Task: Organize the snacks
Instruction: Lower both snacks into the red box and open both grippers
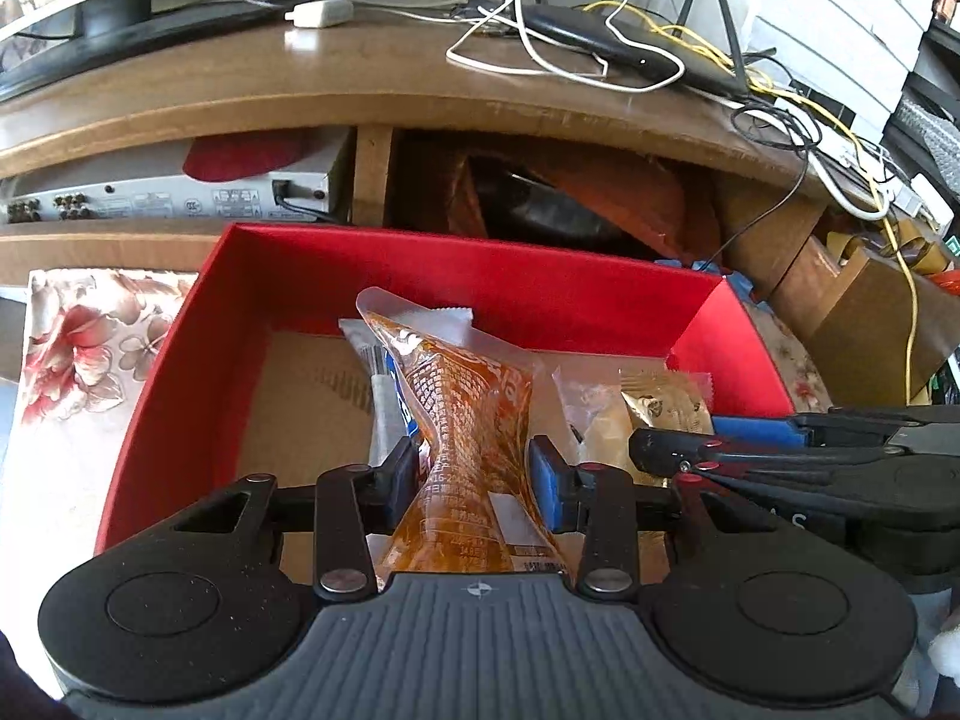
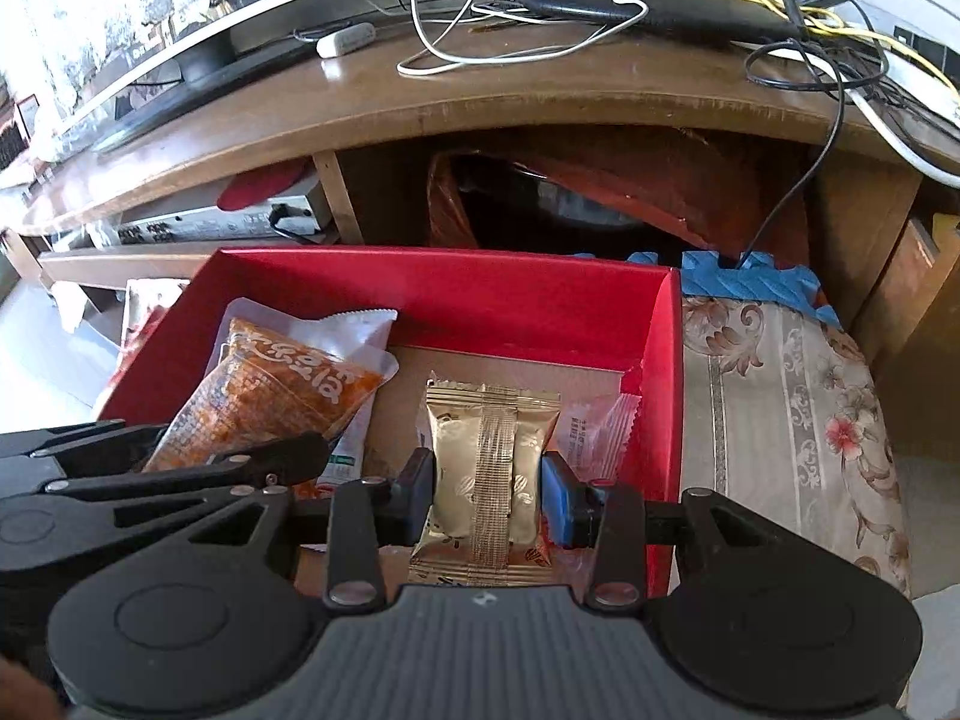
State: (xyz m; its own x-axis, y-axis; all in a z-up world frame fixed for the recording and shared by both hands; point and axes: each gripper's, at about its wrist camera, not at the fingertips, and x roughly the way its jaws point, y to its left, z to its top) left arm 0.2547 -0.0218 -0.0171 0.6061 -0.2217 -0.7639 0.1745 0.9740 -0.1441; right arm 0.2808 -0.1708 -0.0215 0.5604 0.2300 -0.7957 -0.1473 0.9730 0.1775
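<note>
Packets hang over the red box [image 1: 180, 324], long axes running away from the fingers: left gripper [image 1: 474, 474] pinching the orange pouch [image 1: 468, 396], right gripper [image 2: 487, 495] clamping the gold packet [image 2: 492, 438].

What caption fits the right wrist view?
Right gripper clamps a gold snack packet over the red box, beside the orange pouch.

This was a home living room, centred on a low wooden TV cabinet [image 1: 372, 84]. On the cabinet's top stood a flat television [image 2: 198, 30] on its stand, a black router [image 1: 630, 42] with upright antennas, and loose white and yellow cables [image 1: 540, 54]. In the cabinet's open shelf sat a silver audio-video box [image 1: 168, 195]. Just in front of the cabinet lay a floral cloth [image 2: 780, 396] carrying a red box [image 2: 444, 294].
</note>
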